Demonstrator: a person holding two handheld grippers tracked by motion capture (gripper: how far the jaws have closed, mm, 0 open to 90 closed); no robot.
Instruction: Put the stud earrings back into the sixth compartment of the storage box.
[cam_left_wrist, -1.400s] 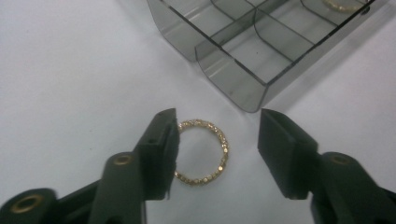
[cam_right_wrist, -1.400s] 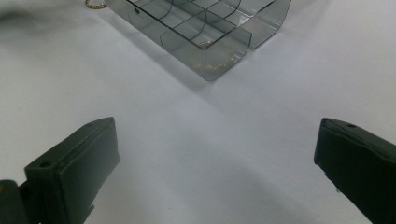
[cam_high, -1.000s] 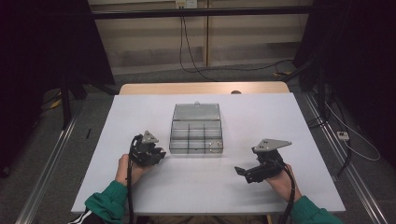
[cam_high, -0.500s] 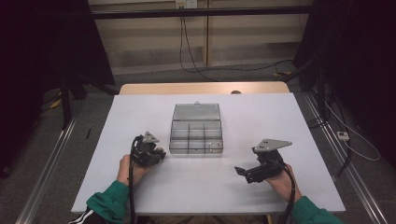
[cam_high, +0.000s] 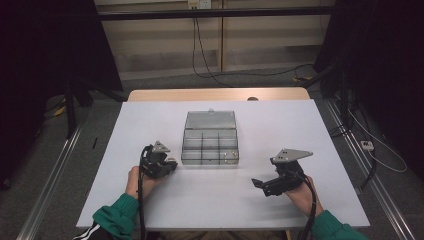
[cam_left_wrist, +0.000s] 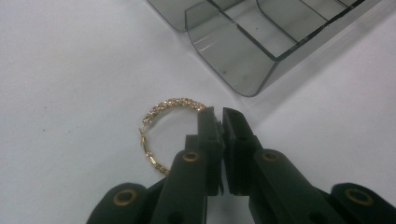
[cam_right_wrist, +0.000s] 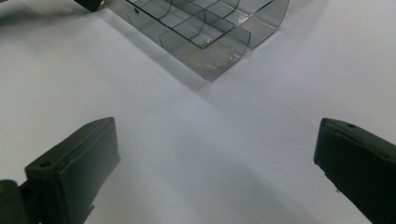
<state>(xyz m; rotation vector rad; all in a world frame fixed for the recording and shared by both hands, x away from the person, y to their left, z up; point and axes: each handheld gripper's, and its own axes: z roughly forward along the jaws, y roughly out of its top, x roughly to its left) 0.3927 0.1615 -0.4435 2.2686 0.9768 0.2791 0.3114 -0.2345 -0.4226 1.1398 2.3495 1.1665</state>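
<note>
The left gripper (cam_left_wrist: 221, 116) is pinching a gold hoop earring (cam_left_wrist: 161, 128) that is lying on the white table (cam_high: 150, 120), just near the clear box (cam_high: 210, 140). The right gripper (cam_high: 261, 183) is sitting right of the box, jaws spread wide, holding nothing.

Your only obstacle is the smoky compartment box (cam_high: 210, 144) standing mid-table with its lid laid open behind it, while bare white table (cam_high: 300, 125) lies open on both sides and in front of your right gripper (cam_high: 265, 186).
</note>
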